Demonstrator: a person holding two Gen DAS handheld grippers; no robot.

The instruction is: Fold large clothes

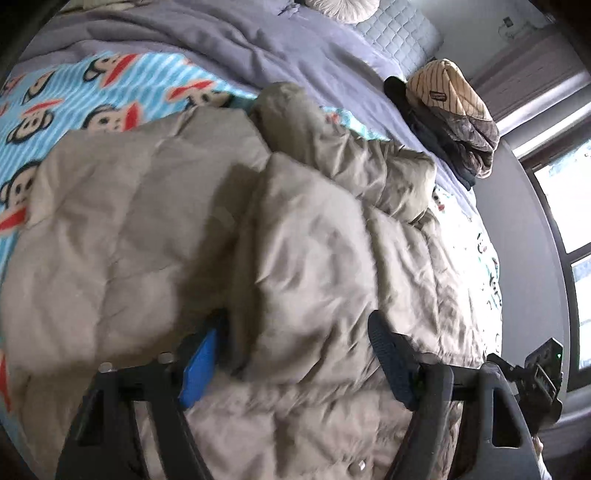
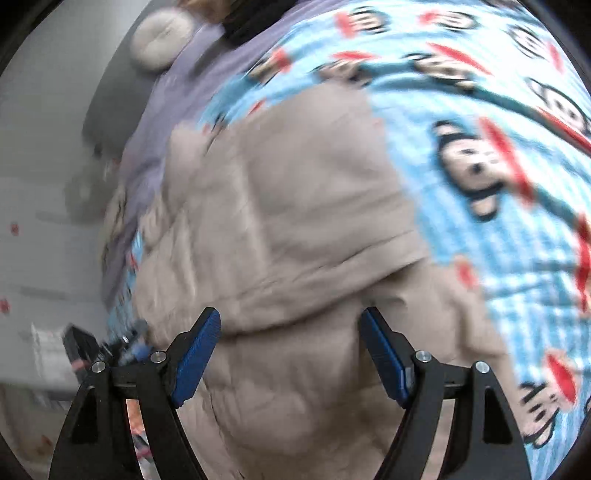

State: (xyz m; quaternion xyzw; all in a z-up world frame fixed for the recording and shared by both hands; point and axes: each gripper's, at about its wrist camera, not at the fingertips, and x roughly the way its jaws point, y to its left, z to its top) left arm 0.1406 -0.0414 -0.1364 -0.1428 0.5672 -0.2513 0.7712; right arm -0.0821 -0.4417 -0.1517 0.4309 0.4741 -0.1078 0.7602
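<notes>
A beige quilted jacket (image 1: 207, 229) lies rumpled on a blue monkey-print blanket (image 1: 92, 96) spread over the bed. My left gripper (image 1: 293, 350) is down in the jacket. Its jaws stand wide, with a thick puffy fold bulging between them, and the left blue pad (image 1: 201, 363) is partly tucked into a crease. In the blurred right wrist view, the same jacket (image 2: 288, 206) fills the middle. My right gripper (image 2: 290, 354) hovers just over its near hem, open, with nothing pinched between its fingers.
A stack of folded clothes (image 1: 450, 114) sits on the grey duvet (image 1: 236, 44) at the bed's far right, near a quilted pillow (image 1: 399, 29). A window (image 1: 565, 206) lies past the bed's right edge. A round cushion (image 2: 162, 40) and a white wall (image 2: 40, 184) lie left.
</notes>
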